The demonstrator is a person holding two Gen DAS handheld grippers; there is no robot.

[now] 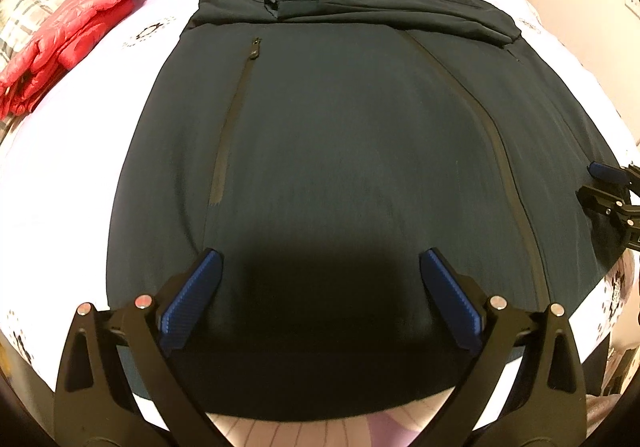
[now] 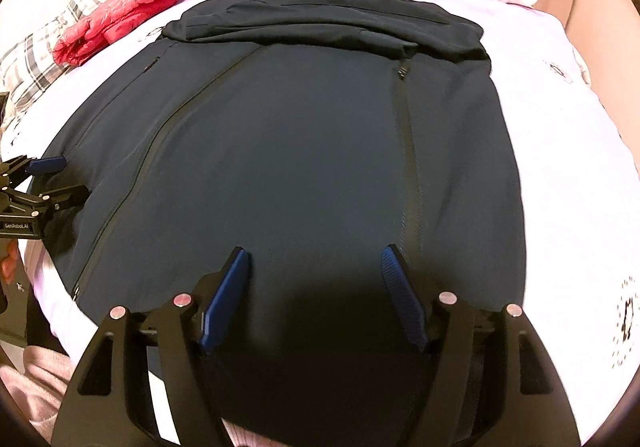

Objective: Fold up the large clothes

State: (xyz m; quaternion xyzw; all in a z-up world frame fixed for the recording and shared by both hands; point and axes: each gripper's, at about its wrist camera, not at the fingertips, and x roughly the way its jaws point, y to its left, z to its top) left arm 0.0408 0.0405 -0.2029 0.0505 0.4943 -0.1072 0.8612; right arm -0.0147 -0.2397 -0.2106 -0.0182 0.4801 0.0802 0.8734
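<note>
- The dark jacket (image 1: pixel 340 135) is being shown as matt, finely woven cloth, with smoother, rubbery-looking zip tapes.
- The bed sheet (image 1: pixel 80 167) is being seen as soft, pale lilac cloth, matt.
- The red quilted garment (image 1: pixel 76 27) is being rendered as glossy, puffy fabric.
- The left gripper (image 1: pixel 320 287) is being shown in matt black plastic with shiny metal pins; its pads (image 1: pixel 192 299) are being seen as ribbed blue rubber.
- The plaid pillow (image 2: pixel 40 59) is being shown as woven cloth.

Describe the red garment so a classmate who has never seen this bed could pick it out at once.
Start at the bed's pale lilac sheet, where a big dark jacket lies flat. Look past its far left shoulder: the red puffer jacket lies against a plaid pillow. It is the only bright, quilted, shiny piece.
</note>
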